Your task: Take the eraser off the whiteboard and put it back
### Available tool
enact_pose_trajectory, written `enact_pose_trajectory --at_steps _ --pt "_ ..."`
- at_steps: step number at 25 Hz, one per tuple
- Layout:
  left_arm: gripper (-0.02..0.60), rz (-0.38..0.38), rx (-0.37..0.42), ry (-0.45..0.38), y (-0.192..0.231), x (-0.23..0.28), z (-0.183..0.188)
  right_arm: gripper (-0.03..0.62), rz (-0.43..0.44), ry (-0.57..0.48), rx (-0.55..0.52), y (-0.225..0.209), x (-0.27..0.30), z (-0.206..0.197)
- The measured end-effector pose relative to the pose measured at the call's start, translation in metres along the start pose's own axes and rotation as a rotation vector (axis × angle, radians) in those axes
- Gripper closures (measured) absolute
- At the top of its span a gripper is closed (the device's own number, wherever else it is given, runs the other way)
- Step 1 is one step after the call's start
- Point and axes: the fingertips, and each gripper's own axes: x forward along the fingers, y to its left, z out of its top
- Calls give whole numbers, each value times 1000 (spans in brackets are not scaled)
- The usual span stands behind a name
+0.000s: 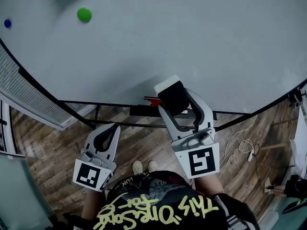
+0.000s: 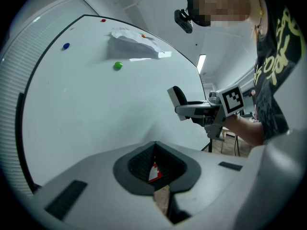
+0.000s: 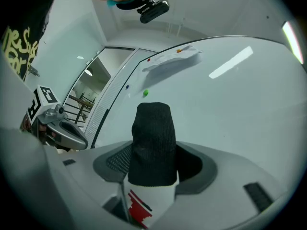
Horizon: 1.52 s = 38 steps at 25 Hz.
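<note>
Two grippers: right gripper [image 1: 180,104] is clamped on eraser [image 3: 152,147]; left gripper [image 2: 154,169] is closed, empty, held low.
Eraser location: held near lower edge of whiteboard [image 1: 192,42]; contact cannot be told.
Axis: long axis is run along the jaws, far end pointed at board.
Step tip: eraser should be laid flat-on before jaws are eased.

eraser [image 3: 151,147] between jaws of right hand-held gripper [image 1: 176,98], before whiteboard [image 1: 201,37], left hand-held gripper [image 1: 108,131] lower left
</note>
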Motion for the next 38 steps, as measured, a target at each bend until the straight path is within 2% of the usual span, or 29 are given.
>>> enact_pose_trajectory --at_steps 18,30,34,38 --pt "574 2 -1 -6 0 1 0 332 0 -1 4 0 -4 5" --pt "574 -11 4 -17 -3 6 4 332 -45 -23 -42 -21 2 25" --pt "574 -5 -19 -4 -4 6 3 332 -56 -29 -59 -28 5 31" --pt "574 -13 2 -15 -3 8 1 332 -70 -35 -68 -37 13 32"
